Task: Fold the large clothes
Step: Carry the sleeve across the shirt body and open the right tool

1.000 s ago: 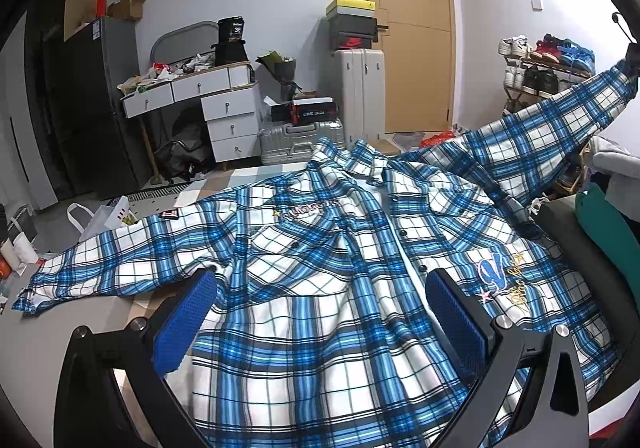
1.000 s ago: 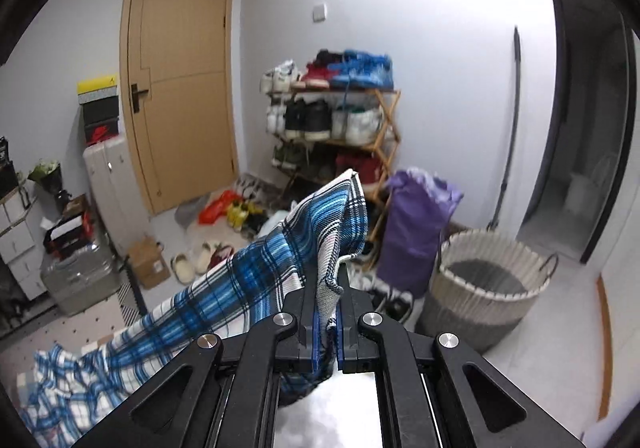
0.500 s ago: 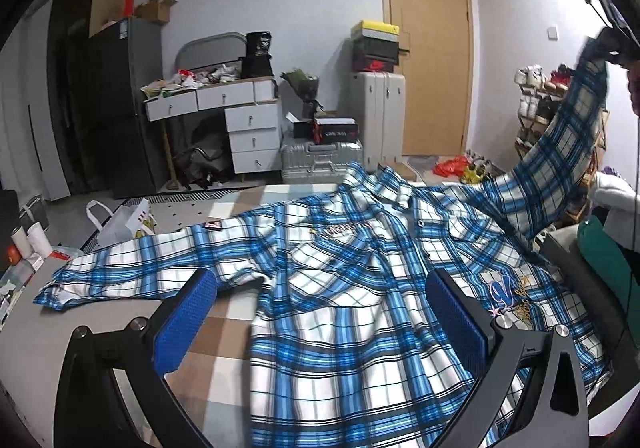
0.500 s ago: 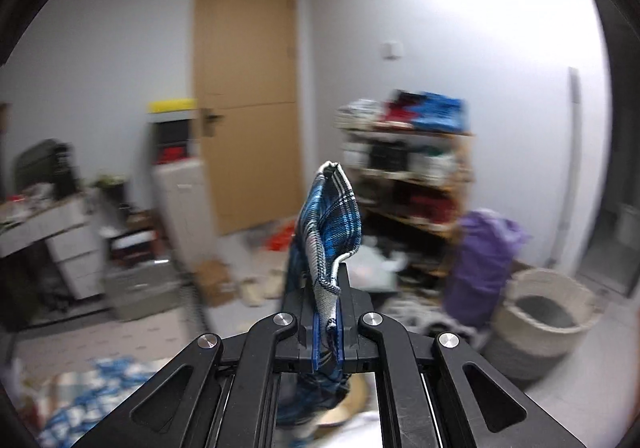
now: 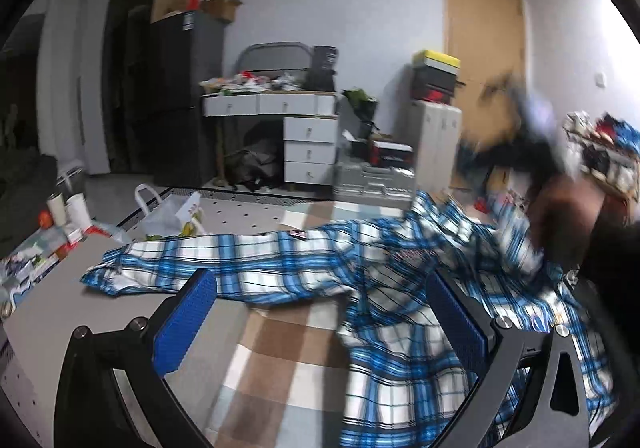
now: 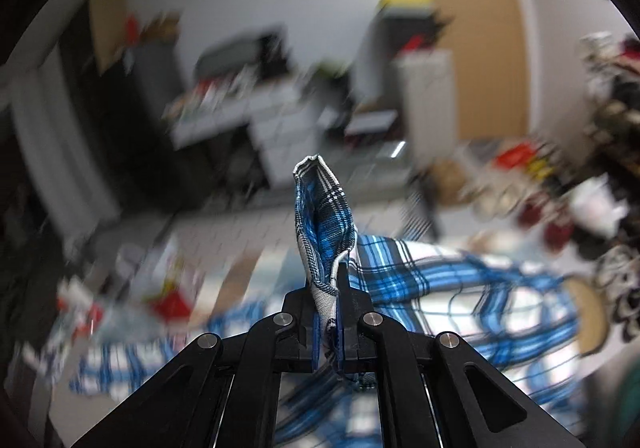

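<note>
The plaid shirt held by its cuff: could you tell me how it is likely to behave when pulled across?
The plaid shirt is probably floppy: the cuff curls above the shut right gripper. It likely drags and bunches, judging by the wrinkles.
</note>
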Action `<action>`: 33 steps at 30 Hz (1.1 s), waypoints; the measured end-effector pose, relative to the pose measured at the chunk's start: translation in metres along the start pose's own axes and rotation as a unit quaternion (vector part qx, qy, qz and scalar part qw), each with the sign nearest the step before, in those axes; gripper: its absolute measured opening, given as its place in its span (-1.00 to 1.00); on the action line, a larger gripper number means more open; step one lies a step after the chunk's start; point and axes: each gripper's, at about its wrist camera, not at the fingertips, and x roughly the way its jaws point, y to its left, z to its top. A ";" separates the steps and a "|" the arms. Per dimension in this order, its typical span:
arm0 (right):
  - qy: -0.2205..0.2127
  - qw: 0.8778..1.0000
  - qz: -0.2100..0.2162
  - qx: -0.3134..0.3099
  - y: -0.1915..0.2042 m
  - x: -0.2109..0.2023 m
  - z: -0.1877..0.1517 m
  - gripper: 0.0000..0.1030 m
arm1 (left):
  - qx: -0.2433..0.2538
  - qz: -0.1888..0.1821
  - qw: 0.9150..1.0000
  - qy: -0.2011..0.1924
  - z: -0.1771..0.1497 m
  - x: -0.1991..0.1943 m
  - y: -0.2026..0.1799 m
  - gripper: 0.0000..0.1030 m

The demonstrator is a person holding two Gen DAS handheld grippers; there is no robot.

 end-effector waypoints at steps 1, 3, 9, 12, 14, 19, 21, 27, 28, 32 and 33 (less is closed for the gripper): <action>0.035 0.999 0.004 -0.013 0.018 0.034 -0.025 -0.90 | -0.007 0.004 1.000 -0.001 0.001 0.002 0.004 0.98; 0.086 0.995 -0.001 -0.041 0.043 0.083 -0.067 -0.90 | -0.019 0.006 1.000 0.001 0.002 0.007 0.008 0.98; 0.178 0.970 -0.037 -0.163 0.087 0.155 -0.157 -0.82 | -0.019 -0.003 1.000 0.006 0.001 0.008 0.008 0.98; 0.167 0.959 -0.042 -0.224 0.100 0.154 -0.174 -0.48 | -0.003 -0.002 1.000 0.004 -0.003 0.010 0.003 0.98; 0.185 0.958 0.011 -0.219 0.100 0.147 -0.174 0.25 | 0.005 -0.001 1.000 0.006 -0.003 0.009 0.003 0.98; 0.139 0.976 0.064 -0.152 0.046 0.083 -0.153 0.57 | 0.012 0.006 1.000 0.014 -0.006 0.014 0.001 0.98; 0.121 0.983 0.049 -0.131 0.019 0.061 -0.140 0.69 | 0.013 0.003 1.000 0.022 -0.007 0.015 0.001 0.98; 0.094 0.983 -0.126 -0.094 -0.115 0.038 -0.114 0.74 | 0.042 0.012 0.998 0.036 -0.014 0.023 -0.017 0.98; 0.096 0.980 -0.154 -0.084 -0.133 0.039 -0.114 0.69 | 0.046 0.012 0.998 0.039 -0.015 0.024 -0.019 0.98; 0.171 0.964 -0.199 -0.041 -0.206 0.060 -0.124 -0.36 | 0.053 0.011 0.996 0.064 -0.019 0.030 -0.027 0.98; 0.183 0.963 -0.194 -0.031 -0.216 0.064 -0.129 -0.46 | 0.050 0.012 0.996 0.073 -0.020 0.033 -0.028 0.98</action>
